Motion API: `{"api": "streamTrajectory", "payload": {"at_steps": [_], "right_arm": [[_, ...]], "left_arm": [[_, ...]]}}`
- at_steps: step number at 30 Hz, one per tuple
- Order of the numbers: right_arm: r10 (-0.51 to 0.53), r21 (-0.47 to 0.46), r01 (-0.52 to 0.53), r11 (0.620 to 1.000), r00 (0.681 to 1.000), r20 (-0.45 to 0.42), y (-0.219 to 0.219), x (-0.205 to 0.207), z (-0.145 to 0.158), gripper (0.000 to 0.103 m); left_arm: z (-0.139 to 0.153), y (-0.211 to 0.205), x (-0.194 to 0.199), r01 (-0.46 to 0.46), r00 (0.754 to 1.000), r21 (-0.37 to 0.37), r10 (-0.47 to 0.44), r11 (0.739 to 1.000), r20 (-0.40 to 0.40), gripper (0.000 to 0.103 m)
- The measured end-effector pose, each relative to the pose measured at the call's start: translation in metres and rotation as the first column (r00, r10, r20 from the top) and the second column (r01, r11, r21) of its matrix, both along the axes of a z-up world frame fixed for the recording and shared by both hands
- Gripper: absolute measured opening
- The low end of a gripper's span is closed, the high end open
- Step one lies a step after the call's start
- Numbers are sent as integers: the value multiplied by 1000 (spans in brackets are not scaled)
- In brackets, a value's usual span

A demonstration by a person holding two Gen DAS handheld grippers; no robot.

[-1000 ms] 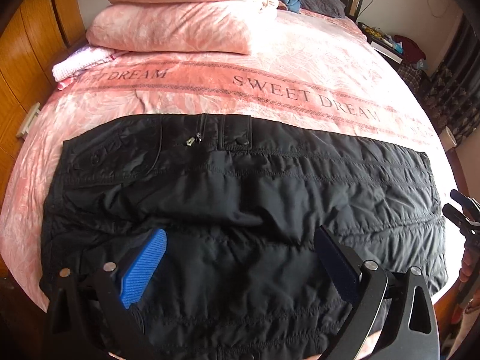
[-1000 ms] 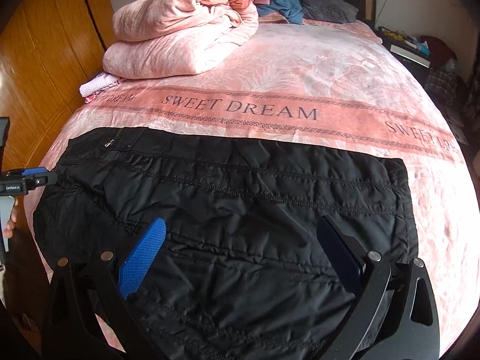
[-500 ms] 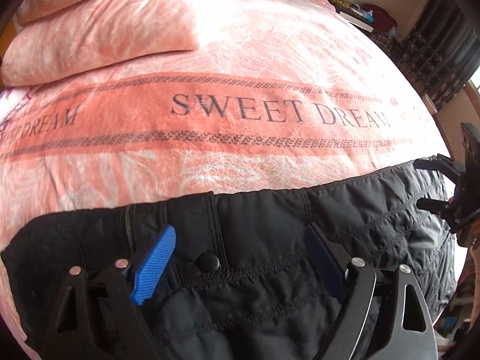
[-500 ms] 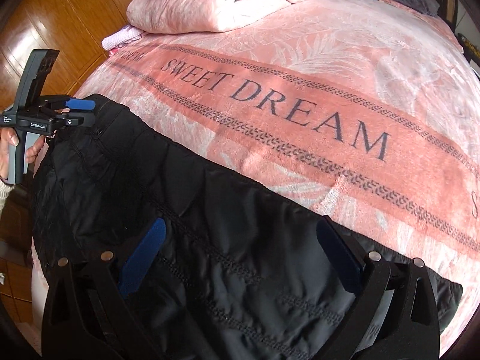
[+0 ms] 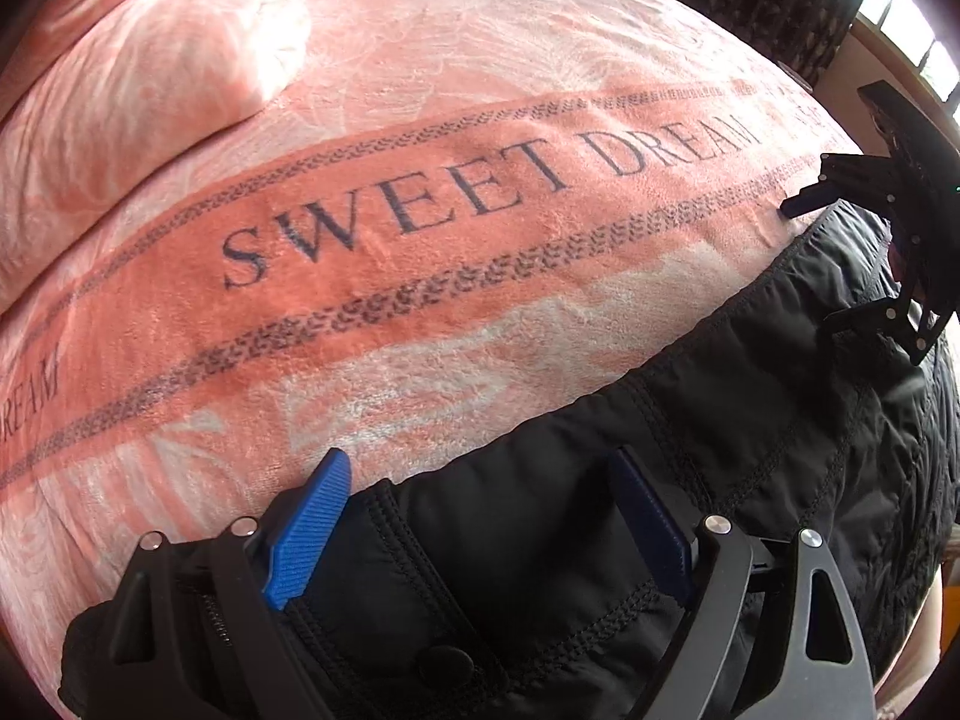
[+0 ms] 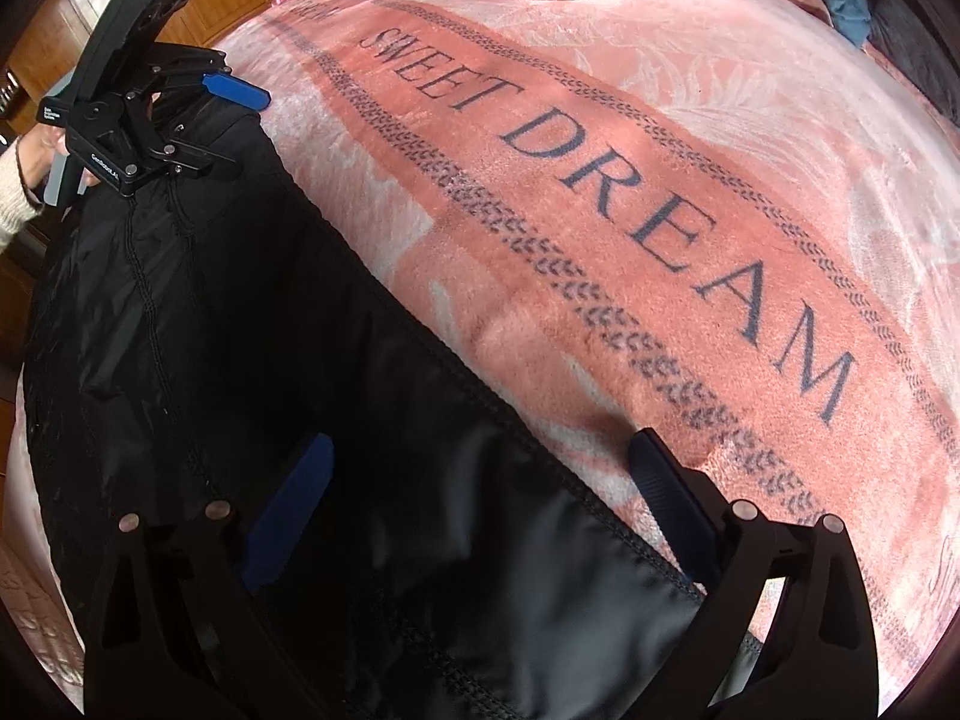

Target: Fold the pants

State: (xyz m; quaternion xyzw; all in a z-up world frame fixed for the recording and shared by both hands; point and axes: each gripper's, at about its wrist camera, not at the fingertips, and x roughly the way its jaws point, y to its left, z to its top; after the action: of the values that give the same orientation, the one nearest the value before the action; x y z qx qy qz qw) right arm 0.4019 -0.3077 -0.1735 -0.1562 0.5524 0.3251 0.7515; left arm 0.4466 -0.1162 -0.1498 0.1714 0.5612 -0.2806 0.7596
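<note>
Across the pink blanket (image 5: pixel 480 192), black quilted pants (image 5: pixel 750 420) lie flat. Left gripper (image 5: pixel 480 516) straddles their waistband edge, jaws wide, just opening slightly, gripping nothing. Right gripper (image 6: pixel 480 480), jaws wide but just narrowing, straddles the far edge, unclamped.

Black pants (image 5: pixel 750 420) lie on a pink "SWEET DREAM" bedspread (image 5: pixel 420 192). The left tongs (image 5: pixel 480 516) straddle the waistband edge, jaws wide, having just closed slightly.
</note>
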Motion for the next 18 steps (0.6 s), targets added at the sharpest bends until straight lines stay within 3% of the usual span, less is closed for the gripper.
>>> {"api": "streamTrajectory", "payload": {"at_steps": [1,3,4,6,14,18], "right_arm": [[13,-2,-13,1000,1000,15,0,-4,2,83],[28,16,-29,999,999,20,-2,-10,6,50],[26,27,-26,999,1000,8,-4,-12,7,41],[31,60,-31,998,1000,-6,-5,-16,10,10],[-1,128,-20,992,987,163,-14,-42,40,8],[-17,182,-27,983,972,233,-17,-53,64,8]], "left_arm": [[0,0,1,5,1000,-10,-5,1000,-10,92],[2,-2,2,13,1000,-24,-14,1000,-16,93],[2,-3,3,16,1000,-20,-16,1000,-11,93],[3,-6,6,19,1000,-15,-19,1000,-4,93],[-3,-14,14,59,997,-22,-60,998,-49,96],[2,-13,18,79,988,-125,-95,989,-124,96]]}}
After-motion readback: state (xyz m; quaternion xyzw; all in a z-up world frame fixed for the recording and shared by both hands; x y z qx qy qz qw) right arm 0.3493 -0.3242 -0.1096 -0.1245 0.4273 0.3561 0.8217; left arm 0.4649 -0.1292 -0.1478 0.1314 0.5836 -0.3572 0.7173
